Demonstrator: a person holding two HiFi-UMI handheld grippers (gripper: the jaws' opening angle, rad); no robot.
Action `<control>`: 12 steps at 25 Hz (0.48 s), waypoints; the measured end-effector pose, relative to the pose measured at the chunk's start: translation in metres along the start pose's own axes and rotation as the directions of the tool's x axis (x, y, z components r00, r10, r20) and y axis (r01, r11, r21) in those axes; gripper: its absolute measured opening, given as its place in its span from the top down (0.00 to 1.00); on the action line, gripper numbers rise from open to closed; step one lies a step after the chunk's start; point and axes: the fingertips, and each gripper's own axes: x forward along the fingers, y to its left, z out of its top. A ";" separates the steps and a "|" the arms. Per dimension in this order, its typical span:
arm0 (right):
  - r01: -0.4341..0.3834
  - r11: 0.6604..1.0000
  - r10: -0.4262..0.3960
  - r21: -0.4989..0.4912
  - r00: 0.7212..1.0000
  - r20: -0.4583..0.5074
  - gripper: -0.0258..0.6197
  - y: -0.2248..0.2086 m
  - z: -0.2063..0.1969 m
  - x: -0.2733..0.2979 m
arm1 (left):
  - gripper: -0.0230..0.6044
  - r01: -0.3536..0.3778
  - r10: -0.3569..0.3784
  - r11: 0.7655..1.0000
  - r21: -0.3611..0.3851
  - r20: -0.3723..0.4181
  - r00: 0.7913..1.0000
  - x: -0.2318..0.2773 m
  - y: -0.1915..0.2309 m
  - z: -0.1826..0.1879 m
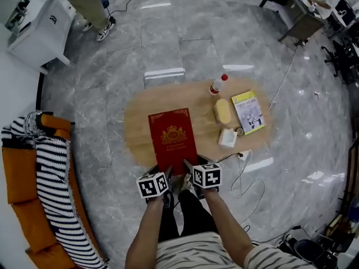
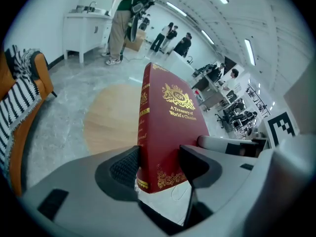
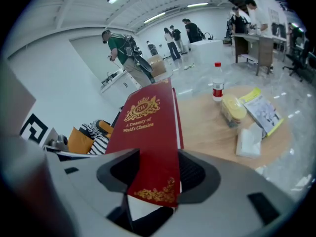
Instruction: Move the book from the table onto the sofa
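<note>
Both grippers sit right under my head cam, side by side. The left gripper [image 1: 161, 171] and right gripper [image 1: 191, 167] are each clamped on the near short edge of the book [image 1: 173, 140]. In the gripper views the pads press on both covers, left [image 2: 158, 164] and right [image 3: 155, 169]. Neither is loose.

Sofa [image 1: 22, 198]: orange, with a striped blanket [image 1: 53, 172], well off to my left across bare floor. Its length runs roughly parallel to the book's.

Table [image 1: 140, 114]: oval, wood. The book hangs over its near half and looks clear of the top, not resting on it.

The book's long axis points straight away from me, with the spine on the left gripper's side.

The clutter sits right of the book and apart from it: booklet [image 1: 248, 112], yellow pack [image 1: 223, 111], white box [image 1: 228, 137], bottle [image 1: 217, 85].

Key relation: the sofa is to the left and the left gripper is nearer it. I expect a sideways carry, spine side leading, with nothing in the path.
</note>
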 end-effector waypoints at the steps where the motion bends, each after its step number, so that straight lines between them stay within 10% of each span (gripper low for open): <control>1: -0.002 1.000 0.002 0.001 1.000 0.007 0.58 0.005 0.006 -0.008 | 0.55 -0.002 0.002 1.000 0.004 0.005 1.000 -0.009 -0.004 0.005; 12: 0.006 0.999 -0.004 -0.033 0.998 0.067 0.58 0.057 0.042 -0.091 | 0.55 0.013 -0.015 0.999 0.031 0.059 0.998 -0.097 -0.047 0.029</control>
